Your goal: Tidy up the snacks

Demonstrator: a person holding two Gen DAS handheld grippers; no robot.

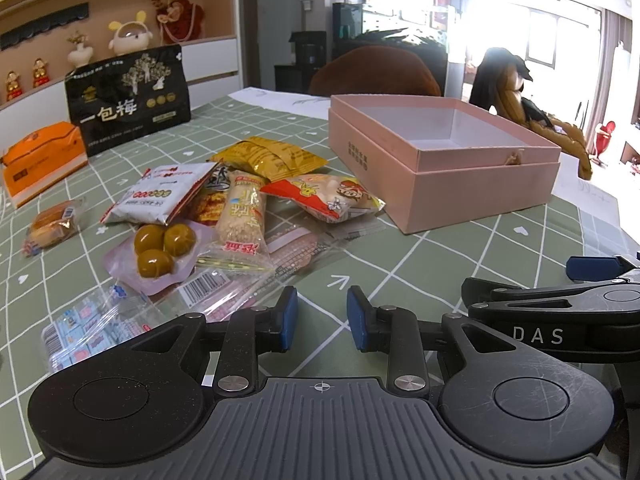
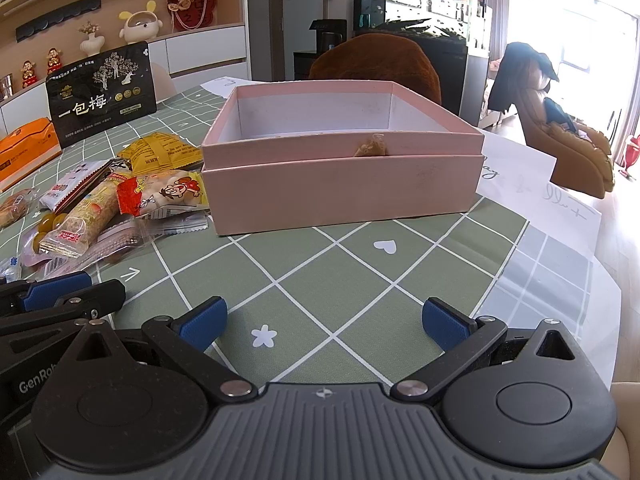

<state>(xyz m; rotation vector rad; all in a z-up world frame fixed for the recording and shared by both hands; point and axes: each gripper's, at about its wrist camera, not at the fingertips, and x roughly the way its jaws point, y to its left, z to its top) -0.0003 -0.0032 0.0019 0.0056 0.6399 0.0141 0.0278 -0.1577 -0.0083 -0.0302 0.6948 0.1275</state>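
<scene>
A heap of snack packets lies on the green checked tablecloth: a yellow packet [image 1: 272,158], a red-and-white cartoon packet [image 1: 332,196] [image 2: 164,194], a long rice-cracker bar [image 1: 242,212], a white packet [image 1: 160,196] and a pouch of green plums [image 1: 160,248]. An open pink box [image 1: 472,184] [image 2: 340,196] stands to the right of the heap, and its visible inside holds nothing. My left gripper [image 1: 322,308] hovers just short of the heap, open by a narrow gap with nothing between the pads. My right gripper [image 2: 324,320] is wide open over bare cloth in front of the box.
A tall black pouch [image 1: 128,100] and an orange box [image 1: 40,160] stand at the far left. A small wrapped cake [image 1: 54,224] and a clear packet [image 1: 92,320] lie near the left edge. White paper [image 2: 540,184] lies beyond the box, and a brown chair [image 2: 380,60] stands behind it.
</scene>
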